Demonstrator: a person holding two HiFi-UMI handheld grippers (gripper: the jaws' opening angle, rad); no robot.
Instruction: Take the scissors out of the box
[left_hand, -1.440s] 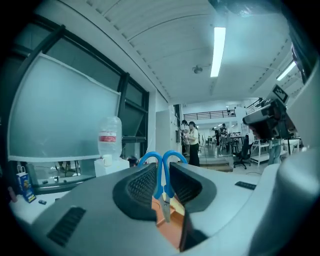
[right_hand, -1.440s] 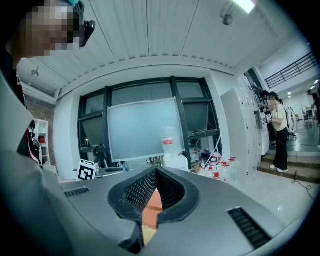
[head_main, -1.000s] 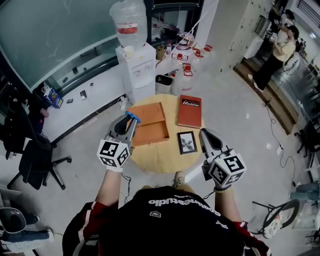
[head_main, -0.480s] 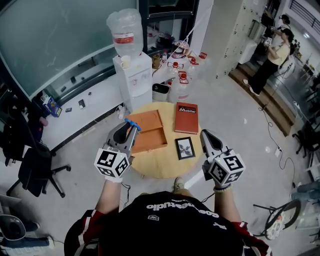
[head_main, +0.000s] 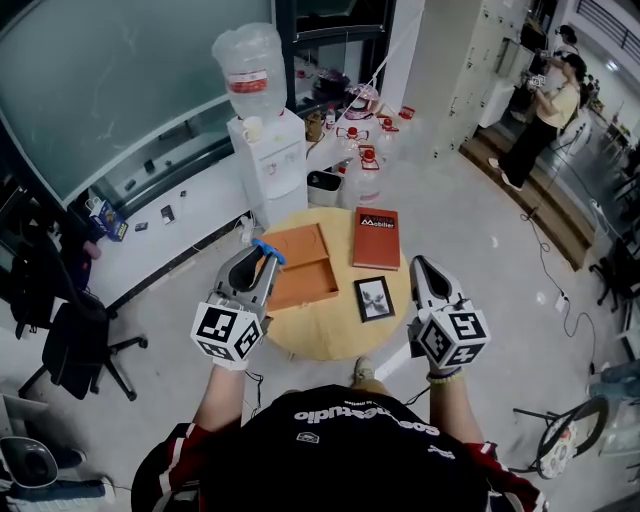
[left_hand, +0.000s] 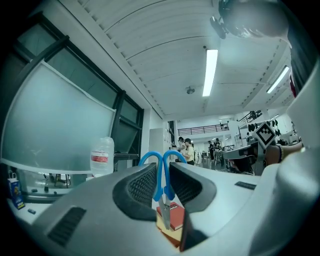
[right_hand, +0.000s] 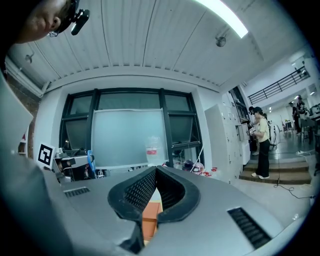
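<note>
Nearest, a person in a black shirt (head_main: 350, 440) is holding a gripper in each hand over the near edge of a round wooden worktop (head_main: 330, 328). The left gripper (head_main: 255, 262) is hanging over the worktop's left side, with its jaws clamped on the scissors (head_main: 267, 247). In the left gripper view the left gripper (left_hand: 162, 172) is pinching the blue handles of the scissors (left_hand: 161, 184) between its ribbed pads. The two loops are sticking up above the jaws and the metal blades are pointing down below them. The scissors are clear of the box (head_main: 310, 275), lifted over its left edge as seen from the head view. The right gripper (head_main: 424, 272) is hovering over the worktop's right near edge. In the right gripper view the right gripper (right_hand: 154, 175) is showing its jaws together at the tips with nothing between them.

On the worktop, the orange box is lying open on the left. A small black picture frame (head_main: 374, 298) is lying just right of it, and a red book (head_main: 376, 237) is lying farther back on the right.

Beyond the worktop a white water dispenser (head_main: 268, 165) is standing with a large clear bottle (head_main: 251, 62) on top. Far to the right another person (head_main: 530, 130) is standing on a step
</note>
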